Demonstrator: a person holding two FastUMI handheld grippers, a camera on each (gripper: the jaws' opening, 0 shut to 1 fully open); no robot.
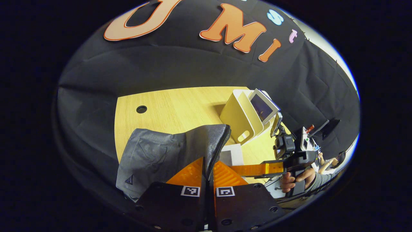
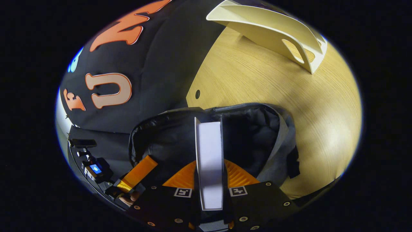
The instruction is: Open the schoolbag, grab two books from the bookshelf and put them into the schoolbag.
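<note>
Over the bag's [image 2: 167, 141] open mouth, the right tongs [image 2: 209, 180] were clamped on a book [image 2: 210, 161], holding it edge-on with its pages facing the camera. Held upright like that, the book lined up with the dark hollow below it, which I judge was meant to let it slide in without catching on the rim.

Across from it, the left tongs [image 1: 208, 175] were pressed together on the zipper edge [image 1: 219, 145] of the bag's grey flap [image 1: 161, 151]. That grip seemed to lift the flap and keep the mouth wide for the other hand. In the right gripper view the left tongs [image 2: 136, 175] showed at the near rim, which agrees with this.

On the bench [image 1: 180, 103] the bag sat at the near edge. The shelf [image 1: 239, 117] stood well apart from it, farther back, with another book [image 1: 264, 108] leaning in its slot. A white sheet [image 1: 232, 154] lay flat just beside the bag.

By my reading, the first book was just about to go into the bag, and the second still waited on the shelf. I could not tell whether the book already touched the lining.
</note>
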